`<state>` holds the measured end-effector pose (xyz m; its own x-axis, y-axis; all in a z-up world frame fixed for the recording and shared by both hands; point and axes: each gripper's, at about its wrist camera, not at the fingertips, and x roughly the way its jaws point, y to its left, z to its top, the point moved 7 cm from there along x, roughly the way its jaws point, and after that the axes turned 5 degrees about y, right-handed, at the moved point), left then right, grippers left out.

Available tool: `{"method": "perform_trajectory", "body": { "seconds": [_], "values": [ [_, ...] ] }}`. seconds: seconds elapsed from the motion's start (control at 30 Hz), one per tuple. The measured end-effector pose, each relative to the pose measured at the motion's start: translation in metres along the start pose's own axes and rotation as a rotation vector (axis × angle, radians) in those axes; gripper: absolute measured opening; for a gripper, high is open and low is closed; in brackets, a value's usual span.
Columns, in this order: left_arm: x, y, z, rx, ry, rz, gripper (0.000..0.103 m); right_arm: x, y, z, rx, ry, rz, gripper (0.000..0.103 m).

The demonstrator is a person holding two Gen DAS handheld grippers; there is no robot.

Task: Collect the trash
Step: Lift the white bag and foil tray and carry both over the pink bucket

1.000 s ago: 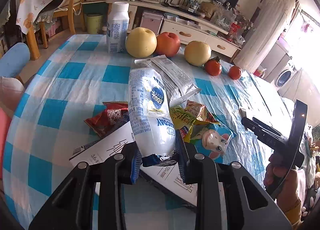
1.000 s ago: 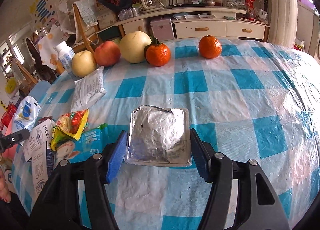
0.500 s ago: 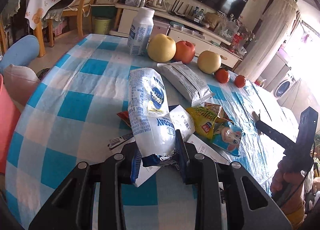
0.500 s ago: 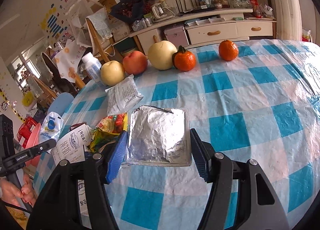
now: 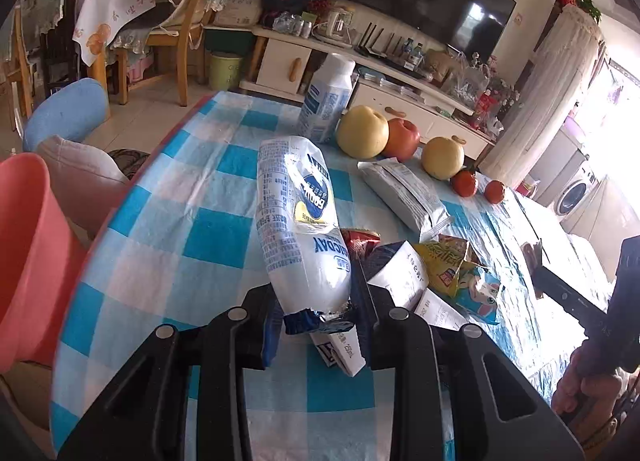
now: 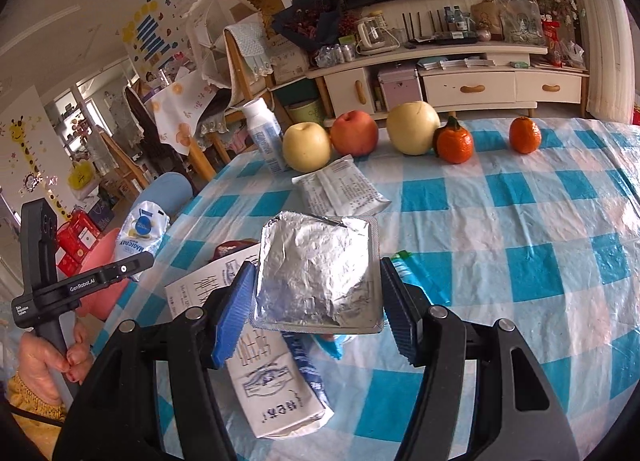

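Observation:
My left gripper (image 5: 316, 321) is shut on the lower end of a white and blue milk pouch (image 5: 298, 221), held above the left part of the checked table (image 5: 168, 229). The same pouch (image 6: 140, 233) shows at the left of the right wrist view. My right gripper (image 6: 316, 301) is shut on a flat silver foil packet (image 6: 320, 269), lifted over the table. Below it lie a white printed carton (image 6: 264, 373) and a blue wrapper (image 6: 332, 343). More trash lies on the cloth: a yellow snack wrapper (image 5: 444, 265), a red wrapper (image 5: 358, 239) and a grey pouch (image 5: 404, 189).
A pink bin (image 5: 28, 253) stands off the table's left edge, beside a blue chair (image 5: 66, 111). At the far side stand a white bottle (image 5: 328, 97), pears, an apple (image 5: 402, 133) and two oranges (image 6: 454, 141). A hand (image 6: 44, 357) grips the left tool's handle.
Both grippers have carried their loads toward the table's left side. The pink bin has come into the left wrist view, and the right gripper has risen with the foil packet.

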<state>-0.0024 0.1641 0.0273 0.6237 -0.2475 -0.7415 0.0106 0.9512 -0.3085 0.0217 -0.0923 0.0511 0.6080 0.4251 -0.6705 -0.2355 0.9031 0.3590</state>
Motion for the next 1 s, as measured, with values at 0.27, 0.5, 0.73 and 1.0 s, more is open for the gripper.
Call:
{"method": "perform_trajectory", "body": {
  "seconds": [0.27, 0.5, 0.73, 1.0],
  "values": [
    [-0.032, 0.043, 0.016, -0.061, -0.075, 0.045, 0.032, 0.02, 0.058, -0.001, -0.056, 0.041, 0.05, 0.063],
    [-0.073, 0.108, 0.029, -0.168, -0.163, 0.115, 0.032, 0.034, 0.155, 0.012, -0.199, 0.054, 0.142, 0.063],
    [-0.107, 0.21, 0.021, -0.385, -0.221, 0.185, 0.032, 0.065, 0.277, 0.02, -0.366, 0.075, 0.264, 0.063],
    [-0.122, 0.293, 0.001, -0.597, -0.241, 0.212, 0.032, 0.122, 0.38, 0.007, -0.576, 0.106, 0.294, 0.064]
  ]
}}
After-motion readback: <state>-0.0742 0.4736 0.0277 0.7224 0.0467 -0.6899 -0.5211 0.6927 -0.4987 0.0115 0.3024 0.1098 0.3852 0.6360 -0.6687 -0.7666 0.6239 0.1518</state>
